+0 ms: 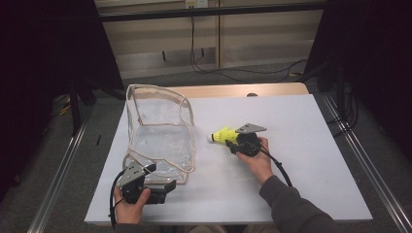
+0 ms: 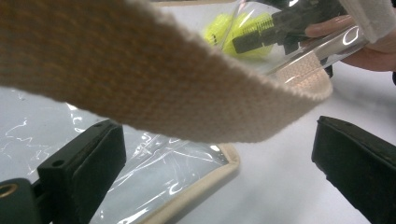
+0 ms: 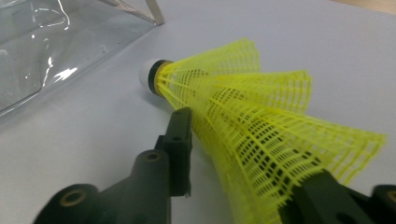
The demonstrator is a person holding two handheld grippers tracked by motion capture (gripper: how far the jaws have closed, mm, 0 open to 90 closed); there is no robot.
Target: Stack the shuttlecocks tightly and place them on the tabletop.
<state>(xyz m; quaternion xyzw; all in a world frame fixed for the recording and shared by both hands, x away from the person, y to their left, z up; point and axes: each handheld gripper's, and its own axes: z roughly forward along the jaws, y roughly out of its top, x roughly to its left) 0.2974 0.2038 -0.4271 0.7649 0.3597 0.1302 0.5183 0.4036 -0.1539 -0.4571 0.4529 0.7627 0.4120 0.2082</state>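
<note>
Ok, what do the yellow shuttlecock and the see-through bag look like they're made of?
Shuttlecock: likely moulded plastic, judging by its neon-yellow mesh skirt; the white tip's material is unclear. Bag: clear glossy plastic film, creased and catching glare, edged with beige woven fabric strap.

Table point(image 1: 301, 160) evenly lit, surroundings dark; near strap point(image 2: 154, 84) blurred; plastic glare.

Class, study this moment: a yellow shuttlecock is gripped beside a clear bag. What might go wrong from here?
1. The right hand-held gripper pinches the shuttlecock by its thin mesh skirt, which may crush or slip.
2. The bag has soft clear walls, so its opening may sag as the shuttlecock comes in.
3. The left hand-held gripper is open with the strap loose above its jaws, so the bag may slide.
</note>
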